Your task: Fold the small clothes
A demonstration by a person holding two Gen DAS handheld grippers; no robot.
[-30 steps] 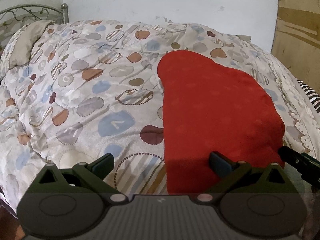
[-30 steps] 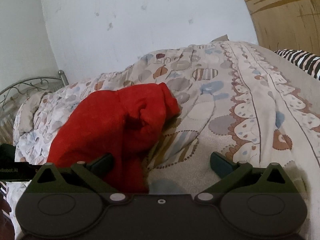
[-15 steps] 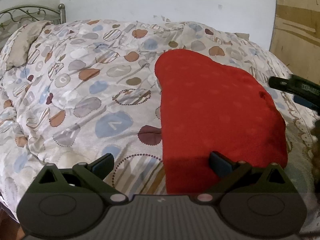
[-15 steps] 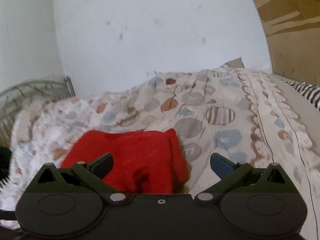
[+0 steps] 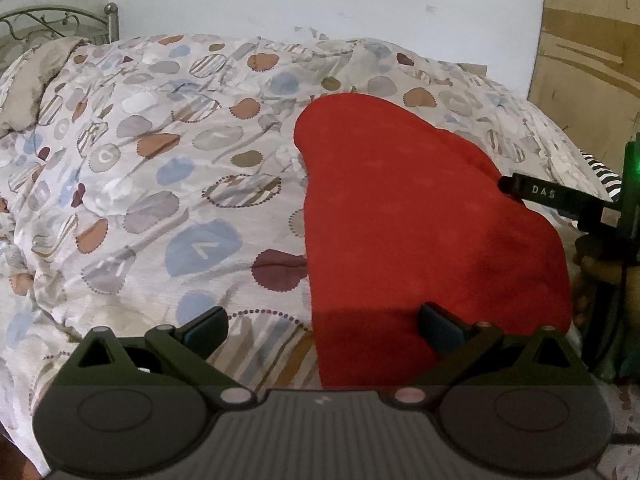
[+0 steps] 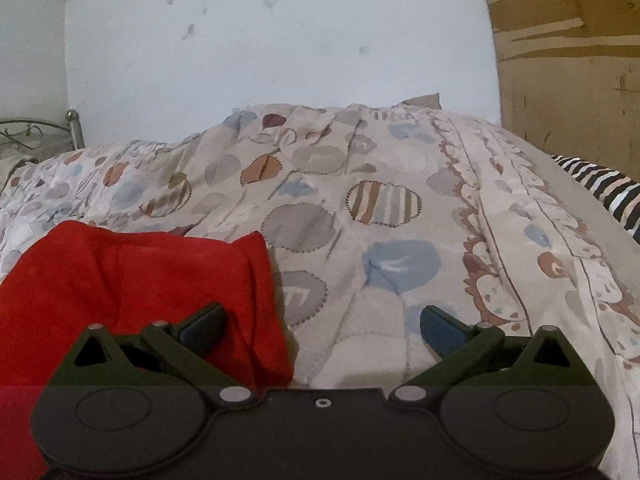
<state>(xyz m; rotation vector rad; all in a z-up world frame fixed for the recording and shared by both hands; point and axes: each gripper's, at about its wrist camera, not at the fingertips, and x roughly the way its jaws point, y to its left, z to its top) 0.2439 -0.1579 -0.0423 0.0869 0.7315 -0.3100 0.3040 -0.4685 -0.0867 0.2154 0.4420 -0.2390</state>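
A red garment (image 5: 420, 220) lies spread flat on the patterned bedspread (image 5: 160, 184), right of centre in the left wrist view. My left gripper (image 5: 324, 326) hovers open over its near left edge, holding nothing. In the right wrist view the same red garment (image 6: 132, 296) fills the lower left, with its right edge folded into a ridge. My right gripper (image 6: 322, 326) is open above that right edge, empty. The right gripper's finger (image 5: 548, 194) also shows at the far right of the left wrist view, beside the garment's right side.
A pillow (image 5: 28, 80) and a metal bedframe (image 5: 60, 24) are at the far left. A white wall (image 6: 280, 40) stands behind the bed, a wooden panel (image 6: 568, 60) to the right. Striped fabric (image 6: 612, 196) lies at the bed's right edge.
My right gripper has lifted off the garment's right side and moved right; the bunched red cloth has settled flatter. The left gripper has barely shifted.
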